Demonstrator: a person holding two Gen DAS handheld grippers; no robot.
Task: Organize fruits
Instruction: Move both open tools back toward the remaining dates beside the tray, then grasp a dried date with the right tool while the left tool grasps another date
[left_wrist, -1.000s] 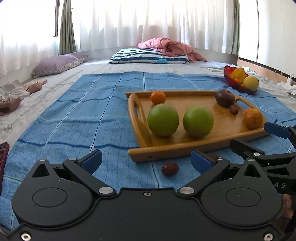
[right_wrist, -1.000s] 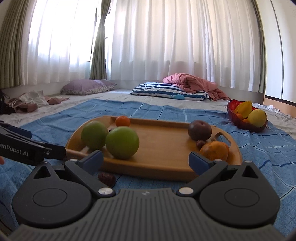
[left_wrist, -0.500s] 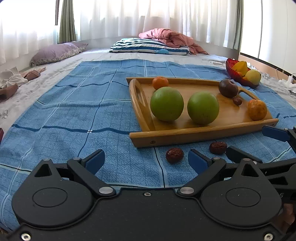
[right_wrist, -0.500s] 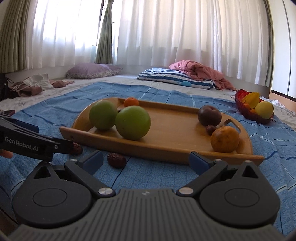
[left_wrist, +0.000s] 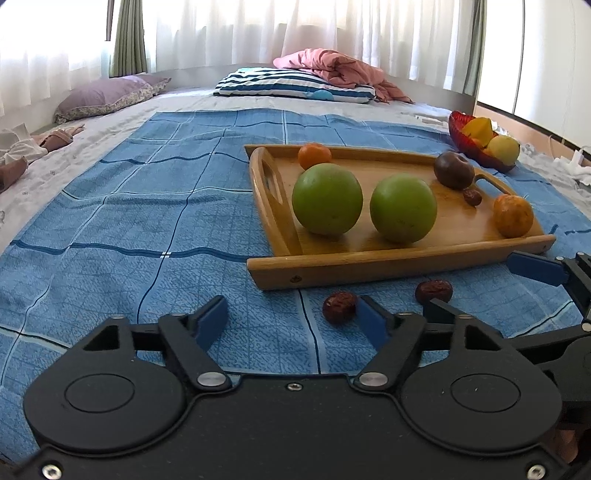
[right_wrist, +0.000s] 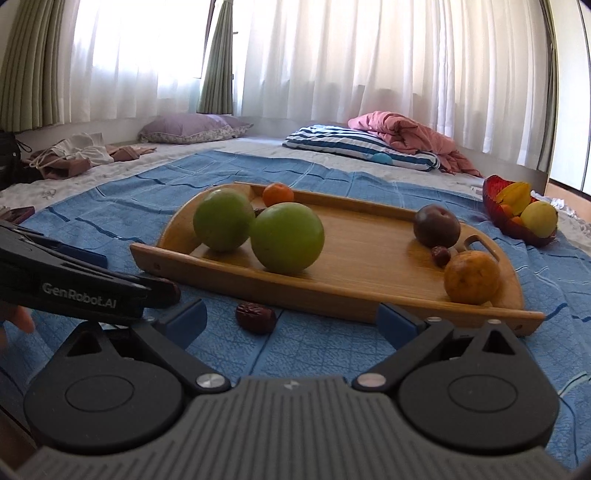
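A wooden tray (left_wrist: 424, 254) (right_wrist: 351, 295) on the blue cloth holds two green apples (left_wrist: 327, 199) (left_wrist: 402, 208), two oranges (left_wrist: 314, 155) (left_wrist: 513, 216), a dark plum (left_wrist: 453, 170) and a small date (left_wrist: 472, 196). Two loose dates (left_wrist: 339, 307) (left_wrist: 434, 291) lie on the cloth before the tray's front edge. My left gripper (left_wrist: 291, 325) is open, low over the cloth, its right finger beside the nearer date. My right gripper (right_wrist: 291, 325) is open, with one date (right_wrist: 255, 317) between its fingers, ahead of them. The other date (right_wrist: 164, 291) is partly hidden behind the left gripper.
A red bowl (left_wrist: 480, 147) (right_wrist: 517, 218) with yellow fruit stands right of the tray. Pillows (left_wrist: 295, 86) and a pink blanket (left_wrist: 340, 70) lie at the back by the curtains. Clothes (right_wrist: 74, 157) lie at the far left.
Both grippers have moved lower and closer to the cloth in front of the tray. The two loose dates now show nearer the fingers. Both grippers stay open.
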